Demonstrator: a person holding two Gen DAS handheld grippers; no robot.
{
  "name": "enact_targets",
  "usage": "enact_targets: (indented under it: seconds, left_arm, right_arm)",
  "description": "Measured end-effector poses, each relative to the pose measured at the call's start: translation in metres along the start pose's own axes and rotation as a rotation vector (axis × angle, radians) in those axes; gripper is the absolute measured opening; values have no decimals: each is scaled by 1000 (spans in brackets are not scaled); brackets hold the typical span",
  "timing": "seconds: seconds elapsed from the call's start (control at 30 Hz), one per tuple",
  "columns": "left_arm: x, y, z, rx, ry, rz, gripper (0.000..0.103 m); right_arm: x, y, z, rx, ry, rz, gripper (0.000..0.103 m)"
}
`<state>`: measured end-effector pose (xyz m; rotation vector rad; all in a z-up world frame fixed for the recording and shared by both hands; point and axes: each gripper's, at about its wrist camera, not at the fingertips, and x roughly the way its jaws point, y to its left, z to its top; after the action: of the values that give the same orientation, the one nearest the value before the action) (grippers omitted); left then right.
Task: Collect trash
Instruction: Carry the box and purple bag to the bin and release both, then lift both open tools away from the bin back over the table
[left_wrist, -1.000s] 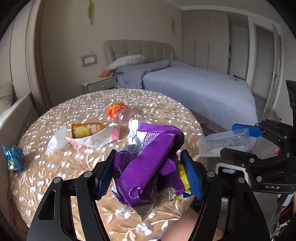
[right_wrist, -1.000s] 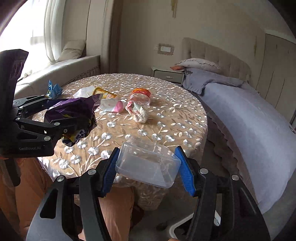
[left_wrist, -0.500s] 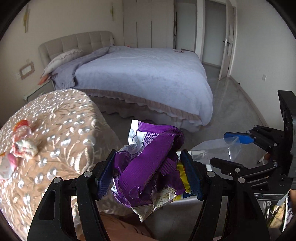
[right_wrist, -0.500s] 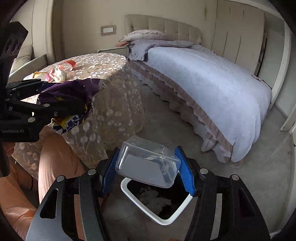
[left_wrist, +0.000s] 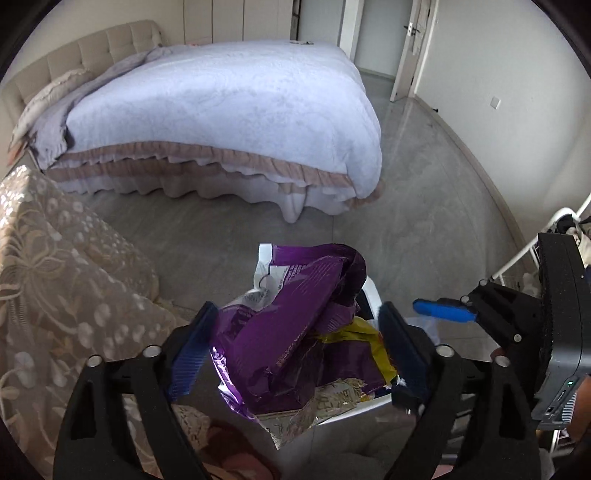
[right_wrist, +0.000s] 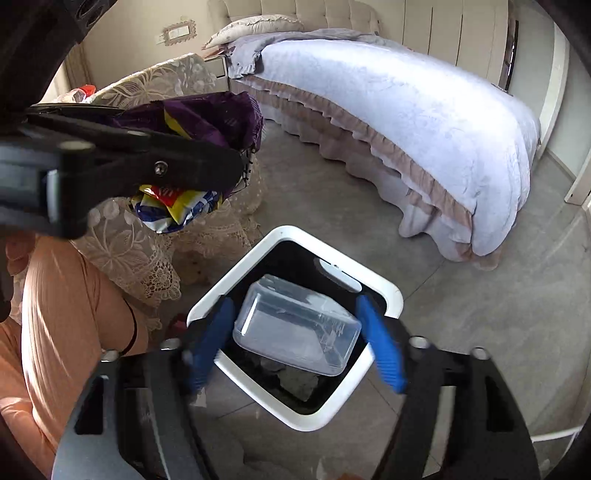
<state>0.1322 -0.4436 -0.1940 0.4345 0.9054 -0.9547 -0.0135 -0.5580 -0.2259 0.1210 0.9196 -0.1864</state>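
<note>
A crumpled purple snack bag (left_wrist: 295, 332) with yellow wrappers hangs between the pads of my left gripper (left_wrist: 295, 314). Its jaws are opening, and a gap shows at both pads. Under the bag peeks the white rim of a trash bin (left_wrist: 354, 408). In the right wrist view, a clear plastic container (right_wrist: 295, 325) sits loose between the blue pads of my right gripper (right_wrist: 295, 306), just over the bin (right_wrist: 229, 280) and its black liner. Those jaws are opening too, with neither pad touching it. The left gripper with the purple bag (right_wrist: 207, 114) hangs at the upper left.
A bed (left_wrist: 221, 110) with a pale blue cover fills the back. The lace-covered table (left_wrist: 55, 277) stands to the left, with an orange-capped bottle (right_wrist: 85, 90) on it. A person's leg in peach trousers (right_wrist: 62, 314) is beside the bin. A white wire rack (left_wrist: 535, 247) stands at the right.
Both grippers swung away from the table, dropped and tipped down over the bin. Both jaws widened and let go of the purple bag and the clear container.
</note>
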Motion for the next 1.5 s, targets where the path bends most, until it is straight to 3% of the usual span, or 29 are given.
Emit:
enact_targets:
  seconds: [0.27, 0.63, 1.23, 1.5]
  left_arm:
    - [23, -3, -12, 45, 64, 47, 98]
    - [-13, 6, -8, -2, -17, 70, 99]
    - [-121, 55, -28, -115, -206, 233, 98]
    - [-167, 94, -48, -150, -269, 358, 98]
  right_arm:
    - [13, -21, -6, 95, 26, 38, 98]
    - [-6, -8, 15, 48, -44, 48, 98]
    - [-57, 78, 79, -161, -237, 109, 98]
    - [-64, 126, 109, -251, -281, 169, 98]
